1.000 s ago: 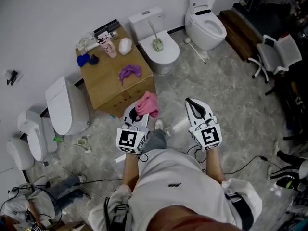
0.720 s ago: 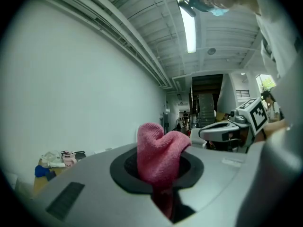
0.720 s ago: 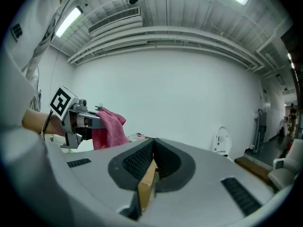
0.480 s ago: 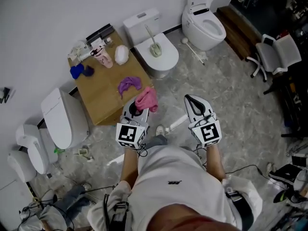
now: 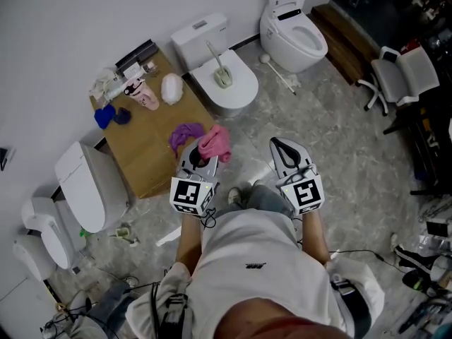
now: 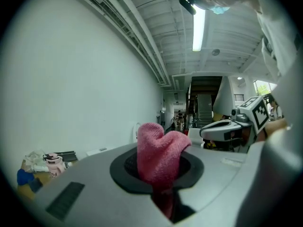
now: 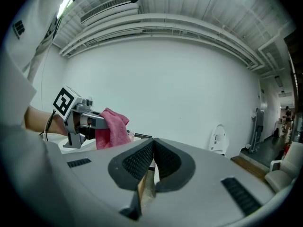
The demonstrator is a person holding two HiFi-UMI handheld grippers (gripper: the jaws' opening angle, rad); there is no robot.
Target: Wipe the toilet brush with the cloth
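Observation:
The toilet brush (image 5: pixel 217 66) stands with its head in the bowl of a small white toilet (image 5: pixel 240 94) at the far wall, well ahead of both grippers. My left gripper (image 5: pixel 200 159) is shut on a pink cloth (image 5: pixel 216 143), which bunches up out of the jaws (image 6: pixel 160 152) and hangs over the near corner of the cardboard box. In the right gripper view the same cloth (image 7: pixel 112 127) shows at the left. My right gripper (image 5: pixel 284 149) is held level beside it, shut with nothing in it, its pads (image 7: pixel 140 161) pressed together.
A cardboard box (image 5: pixel 145 154) bears a purple cloth (image 5: pixel 185 134), a blue cloth (image 5: pixel 109 116), a pink bottle (image 5: pixel 139 96) and a white object. A second toilet (image 5: pixel 292 32) stands at the back right, a long-handled stick (image 5: pixel 280 73) lies on the floor, loose toilet parts (image 5: pixel 81 186) lie left, and a chair (image 5: pixel 395 73) right.
Both grippers have moved forward together toward the box and the small toilet. The pink cloth, held throughout, now reaches the box beside the purple cloth.

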